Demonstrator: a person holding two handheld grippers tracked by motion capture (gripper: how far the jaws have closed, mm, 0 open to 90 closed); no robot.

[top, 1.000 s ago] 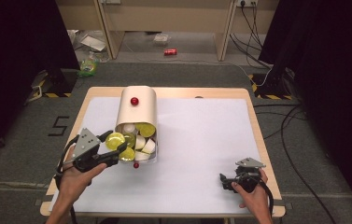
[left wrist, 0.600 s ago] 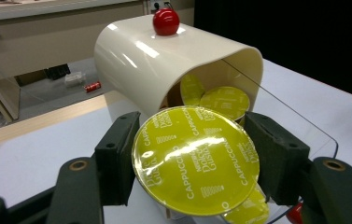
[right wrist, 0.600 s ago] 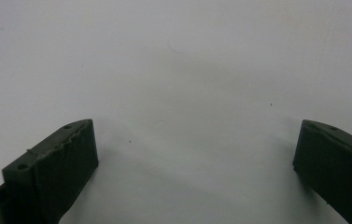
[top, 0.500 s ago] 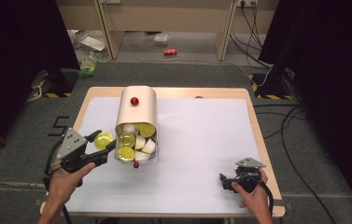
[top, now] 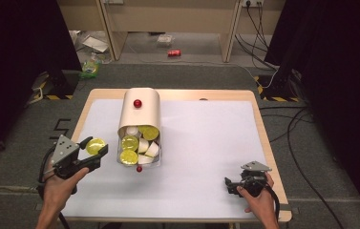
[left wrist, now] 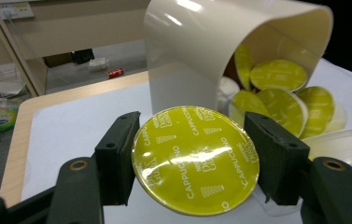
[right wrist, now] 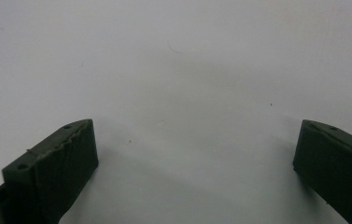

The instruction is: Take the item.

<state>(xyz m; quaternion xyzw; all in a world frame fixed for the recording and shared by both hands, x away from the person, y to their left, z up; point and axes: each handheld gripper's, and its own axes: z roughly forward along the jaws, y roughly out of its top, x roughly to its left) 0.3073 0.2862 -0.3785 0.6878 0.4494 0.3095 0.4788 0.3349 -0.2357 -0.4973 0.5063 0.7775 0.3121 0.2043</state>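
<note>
My left gripper is shut on a coffee capsule with a yellow-green foil lid printed "cappuccino". It hovers at the table's left edge, just left of the cream capsule dispenser. The dispenser's clear tray holds several more capsules, some yellow-lidded, some white. My right gripper rests near the table's front right corner, jaws wide open over bare white surface with nothing between them.
A white mat covers the wooden table. Red knobs sit on the dispenser's top and at its tray front. Cables and black curtains flank the table; a red can lies on the floor beyond.
My left gripper has pulled away from the dispenser's mouth toward the left table edge, carrying the yellow-lidded capsule with it. The right hand has stayed put.
</note>
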